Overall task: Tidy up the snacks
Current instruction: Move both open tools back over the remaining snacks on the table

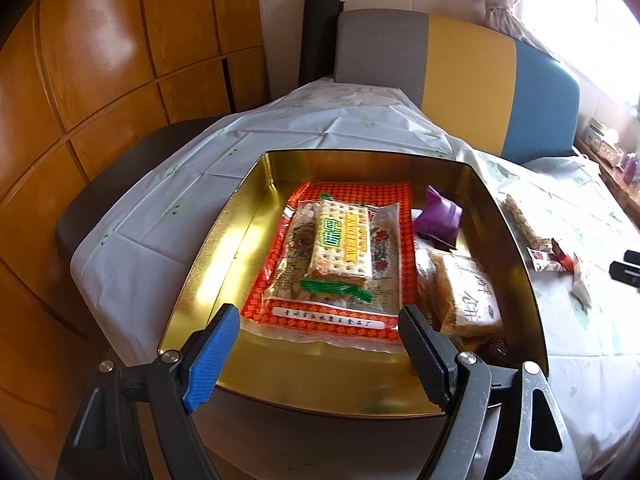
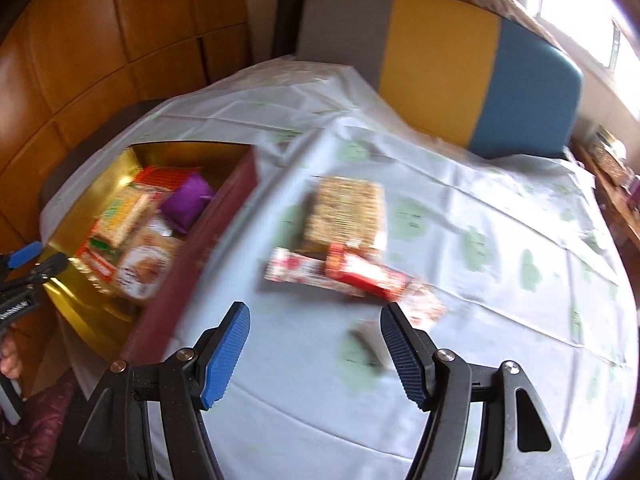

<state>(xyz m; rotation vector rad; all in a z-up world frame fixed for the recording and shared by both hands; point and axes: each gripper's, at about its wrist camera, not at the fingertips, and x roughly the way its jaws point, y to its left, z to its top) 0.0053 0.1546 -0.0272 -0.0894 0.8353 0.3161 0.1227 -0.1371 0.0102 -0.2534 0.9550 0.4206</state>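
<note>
Daylight pours from the window [image 1: 580,8] at far right, blown out white. The gold tin [image 1: 224,248] glares; the right wrist view smears with motion blur, edges bending.

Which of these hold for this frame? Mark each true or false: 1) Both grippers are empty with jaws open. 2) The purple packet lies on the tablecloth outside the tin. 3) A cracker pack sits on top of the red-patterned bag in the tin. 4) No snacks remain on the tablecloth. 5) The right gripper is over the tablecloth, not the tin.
1) True: the left gripper and right gripper hold nothing.
2) False: the purple packet is inside the gold tin.
3) True: the cracker pack rests on the red-patterned bag.
4) False: a cereal bar and red wrapped snacks lie on the tablecloth.
5) True.
</note>
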